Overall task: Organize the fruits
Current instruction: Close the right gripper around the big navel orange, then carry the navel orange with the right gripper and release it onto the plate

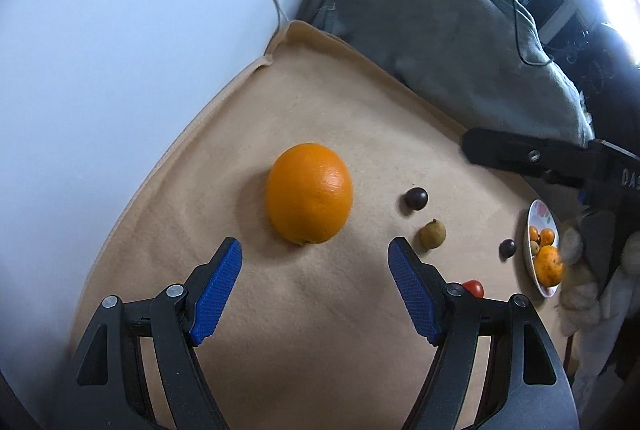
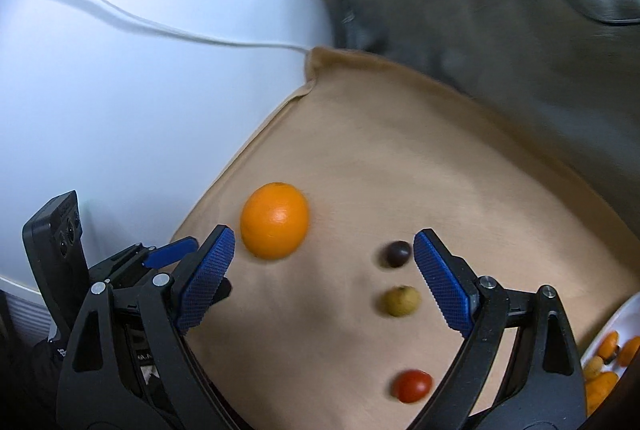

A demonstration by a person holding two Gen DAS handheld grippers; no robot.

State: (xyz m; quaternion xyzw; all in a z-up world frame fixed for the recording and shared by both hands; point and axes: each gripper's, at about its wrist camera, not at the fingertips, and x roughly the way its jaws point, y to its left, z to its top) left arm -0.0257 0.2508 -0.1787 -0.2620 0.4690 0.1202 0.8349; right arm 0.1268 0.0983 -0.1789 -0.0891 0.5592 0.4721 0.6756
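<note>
**Two open grippers poised over loose fruit on a tan cloth**

Nearest, the left gripper (image 1: 314, 258) hangs over a tan cloth (image 1: 320, 330), its blue-padded fingers spread wide and holding nothing. Just beyond its tips lies a large orange (image 1: 309, 193), lined up with the gap, so it looks like the next pick. The right gripper (image 2: 320, 262) is likewise wide and empty, above the smaller fruit: a red tomato (image 2: 412, 386) closest, then a yellow-green fruit (image 2: 400, 301), then a dark round fruit (image 2: 397, 254) just beside its right finger.

Off to the right sits a white plate (image 1: 529, 262) already holding several small orange fruits, probably the collecting place. A second dark fruit (image 1: 508, 248) rests near its rim.

The loose fruits lie apart from one another, leaving bare cloth for fingers to come down on either side. Farther off, the cloth ends at a rolled edge; a pale surface crossed by a white cable (image 2: 160, 26) lies to the left, a grey cushion (image 1: 440, 30) behind.
</note>
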